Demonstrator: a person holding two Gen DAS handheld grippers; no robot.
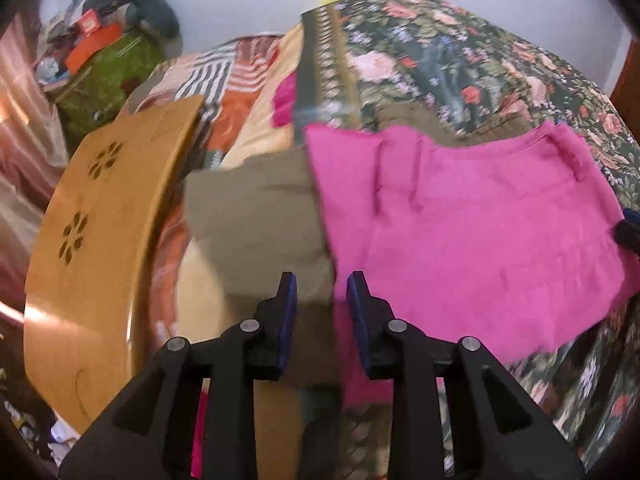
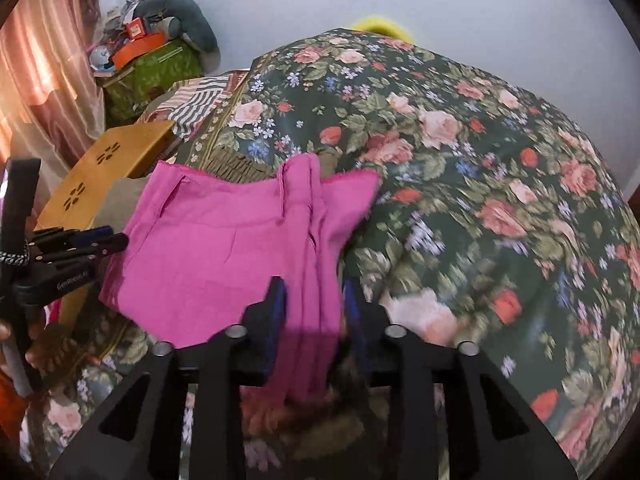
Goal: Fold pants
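The pink pants (image 1: 472, 232) lie folded on the flowered bedspread (image 1: 440, 60), waistband toward the far side. An olive-brown garment (image 1: 256, 216) lies under and to the left of them. My left gripper (image 1: 322, 292) is open over the pants' left edge, holding nothing. In the right wrist view the pink pants (image 2: 224, 248) spread left of centre. My right gripper (image 2: 314, 296) is open, its jaws on either side of the pants' near right edge. The left gripper also shows at the far left of that view (image 2: 108, 240).
A wooden lap table (image 1: 104, 248) with flower cut-outs stands left of the pants. A striped patchwork quilt (image 1: 232, 72) lies behind it. A green box (image 2: 156, 72) piled with clutter sits by the pink curtain (image 2: 44, 80). The flowered bedspread (image 2: 480, 160) stretches right.
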